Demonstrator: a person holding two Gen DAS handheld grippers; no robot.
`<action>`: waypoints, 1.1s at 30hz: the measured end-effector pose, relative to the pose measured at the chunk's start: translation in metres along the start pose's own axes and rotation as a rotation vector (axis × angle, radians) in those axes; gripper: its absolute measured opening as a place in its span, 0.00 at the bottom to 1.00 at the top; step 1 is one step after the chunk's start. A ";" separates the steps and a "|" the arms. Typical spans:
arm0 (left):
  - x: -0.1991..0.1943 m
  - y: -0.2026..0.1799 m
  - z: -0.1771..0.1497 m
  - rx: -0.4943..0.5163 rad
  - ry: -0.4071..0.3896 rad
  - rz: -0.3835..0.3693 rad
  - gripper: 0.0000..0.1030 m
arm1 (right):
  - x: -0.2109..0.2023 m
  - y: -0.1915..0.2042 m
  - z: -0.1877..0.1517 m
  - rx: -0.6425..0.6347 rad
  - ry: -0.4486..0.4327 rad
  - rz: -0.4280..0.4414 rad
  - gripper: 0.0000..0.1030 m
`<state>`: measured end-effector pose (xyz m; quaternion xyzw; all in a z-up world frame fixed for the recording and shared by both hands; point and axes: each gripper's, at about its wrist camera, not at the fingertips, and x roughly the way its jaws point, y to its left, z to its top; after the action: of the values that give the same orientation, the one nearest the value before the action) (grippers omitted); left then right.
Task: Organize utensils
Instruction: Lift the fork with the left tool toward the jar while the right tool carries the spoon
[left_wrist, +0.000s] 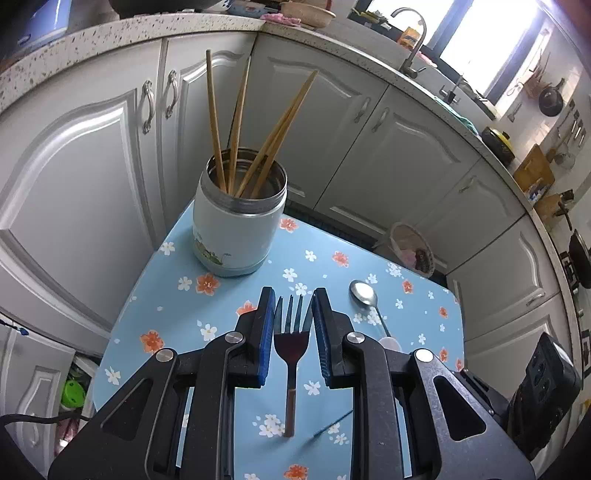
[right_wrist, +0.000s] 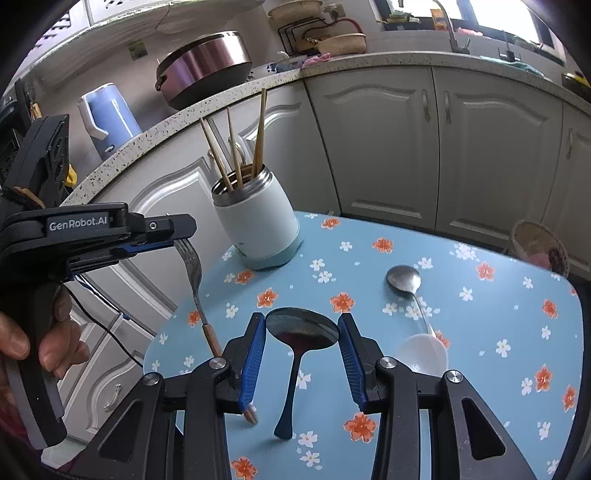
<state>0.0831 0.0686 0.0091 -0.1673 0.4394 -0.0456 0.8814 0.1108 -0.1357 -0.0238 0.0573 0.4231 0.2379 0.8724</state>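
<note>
A pale metal-rimmed jar (left_wrist: 236, 225) holding several wooden chopsticks (left_wrist: 236, 125) stands at the far left of the blue flowered table (left_wrist: 424, 332); it also shows in the right wrist view (right_wrist: 258, 225). My left gripper (left_wrist: 293, 299) is shut on the head of a fork (left_wrist: 291, 347) and holds it above the table, handle hanging down; the fork shows in the right wrist view (right_wrist: 192, 269). My right gripper (right_wrist: 302, 319) is shut on the bowl of a dark spoon (right_wrist: 303, 328), handle hanging down. A steel spoon with a white handle (right_wrist: 404, 280) lies on the table to the right.
White cabinet doors (left_wrist: 388, 122) and a speckled counter (left_wrist: 221, 22) run behind the table. On the counter stand a pan (right_wrist: 207, 62), a blue kettle (right_wrist: 107, 114) and baskets (right_wrist: 343, 42). A small basket (right_wrist: 539, 247) sits beyond the table's far right edge.
</note>
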 end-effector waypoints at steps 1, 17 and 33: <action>-0.001 -0.001 0.000 0.002 -0.003 0.000 0.19 | -0.001 0.000 0.002 0.000 -0.003 0.000 0.37; -0.019 -0.002 0.009 0.012 -0.030 -0.002 0.19 | -0.012 0.004 0.032 -0.022 -0.039 -0.014 0.37; -0.044 0.000 0.040 0.003 -0.047 -0.018 0.19 | -0.017 0.012 0.069 -0.072 -0.063 -0.021 0.37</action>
<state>0.0882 0.0891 0.0645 -0.1710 0.4169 -0.0500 0.8913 0.1504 -0.1262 0.0362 0.0288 0.3871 0.2419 0.8893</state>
